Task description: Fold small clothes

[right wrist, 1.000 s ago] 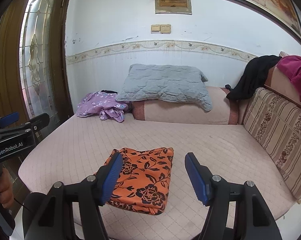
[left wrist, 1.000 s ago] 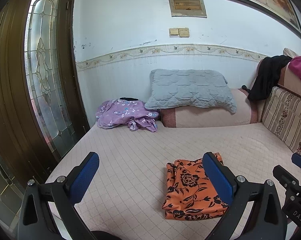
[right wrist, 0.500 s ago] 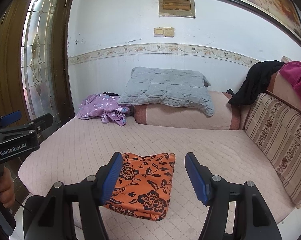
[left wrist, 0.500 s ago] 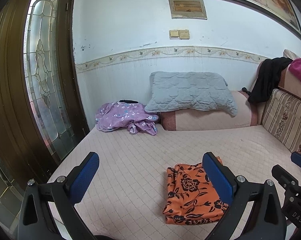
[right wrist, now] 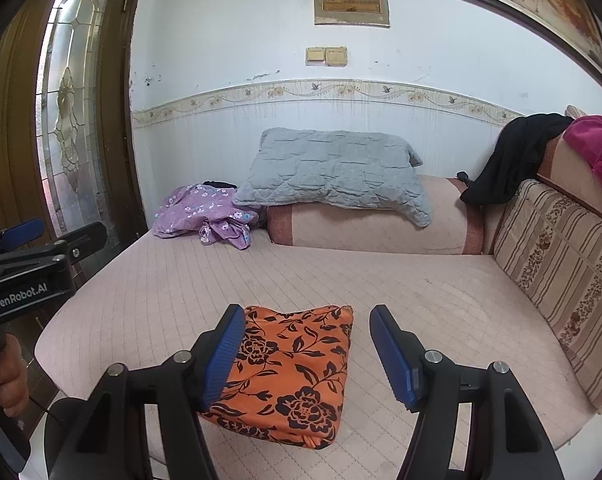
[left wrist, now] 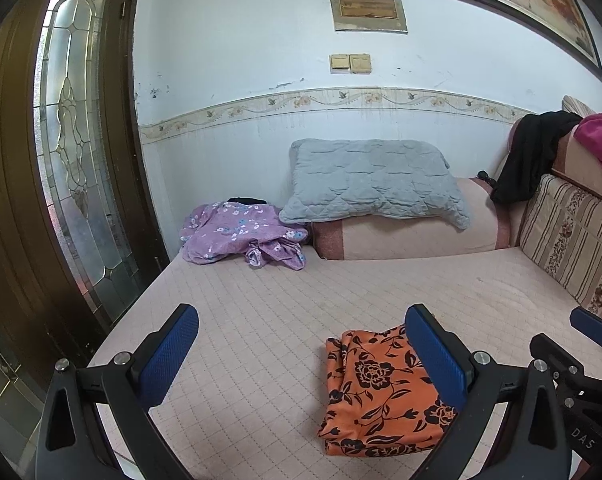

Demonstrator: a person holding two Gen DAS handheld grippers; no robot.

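A folded orange cloth with black flowers [left wrist: 375, 392] [right wrist: 291, 372] lies flat near the front edge of the pink quilted bed [left wrist: 341, 292]. My left gripper [left wrist: 301, 320] hovers open above the bed, its right finger partly covering the cloth, nothing held. My right gripper [right wrist: 307, 318] is open too, raised over the cloth with the fabric seen between its blue pads [right wrist: 393, 354] but apart from them. A crumpled purple floral garment [left wrist: 237, 234] [right wrist: 205, 216] sits at the far left of the bed by the wall.
A grey quilted pillow [left wrist: 371, 182] rests on a pink bolster [left wrist: 413, 236] at the back. A striped cushion [right wrist: 561, 264], black cloth [right wrist: 509, 160] and magenta cloth [right wrist: 597, 140] line the right side. A wood and glass door [left wrist: 69, 160] stands left. A hand [right wrist: 7, 376] holds the left gripper's handle.
Both views have tilted up slightly, so the orange cloth sits a little lower in frame. The cloth itself has not moved and both grippers stay open.
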